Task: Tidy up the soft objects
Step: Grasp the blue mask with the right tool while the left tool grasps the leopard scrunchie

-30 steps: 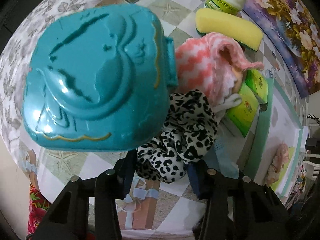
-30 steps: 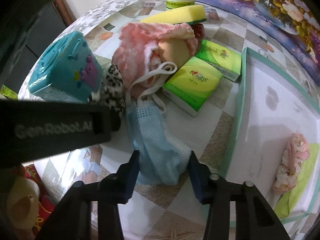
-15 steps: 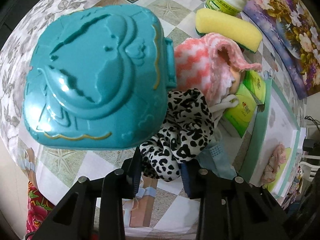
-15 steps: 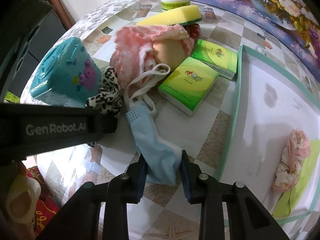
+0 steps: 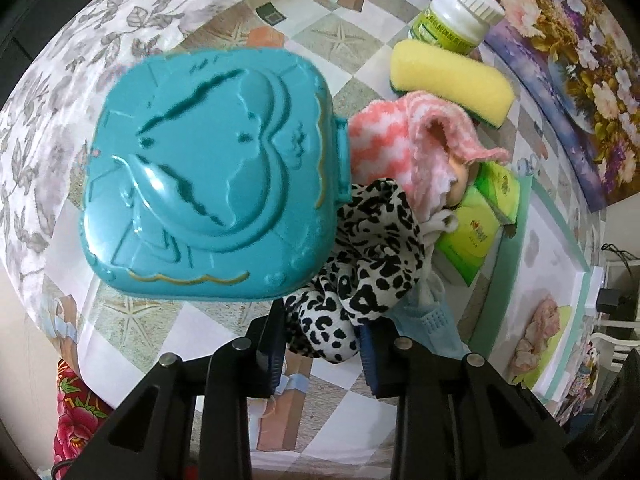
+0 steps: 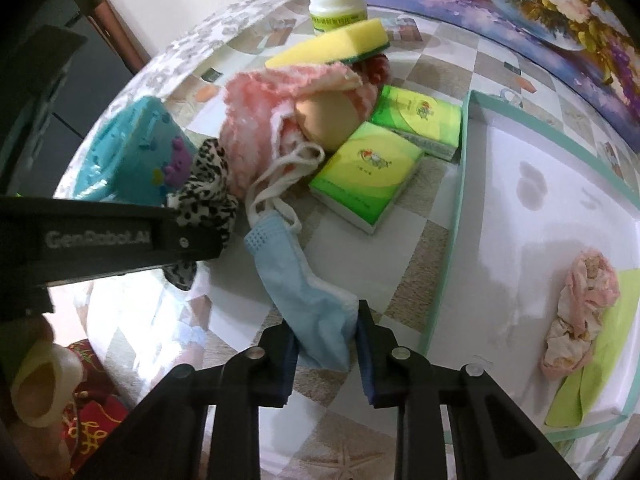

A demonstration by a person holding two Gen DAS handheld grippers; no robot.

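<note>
My left gripper (image 5: 322,332) is shut on a black-and-white leopard-print cloth (image 5: 372,256), whose bunched end sits pinched between the pads beside a teal plastic box (image 5: 208,176). In the right wrist view the same cloth (image 6: 208,192) hangs from the left gripper's black body (image 6: 120,240). The jaws of my right gripper (image 6: 326,332) are closing on the near end of a blue face mask (image 6: 296,280), and the pads press on it. Its white ear loops trail back toward a pink-and-white fluffy doll (image 6: 260,120).
A yellow sponge (image 6: 332,48) and a white bottle (image 6: 336,0) stand behind the doll. Two green tissue packs (image 6: 368,172) lie next to a white tray with a teal rim (image 6: 456,200), which holds a pink cloth (image 6: 576,320) and a green cloth (image 6: 592,380).
Both grippers' jaws have drawn in, the left onto the leopard-print cloth and the right onto the mask. Both have risen a little, drawing the cloth and the mask's end up.
</note>
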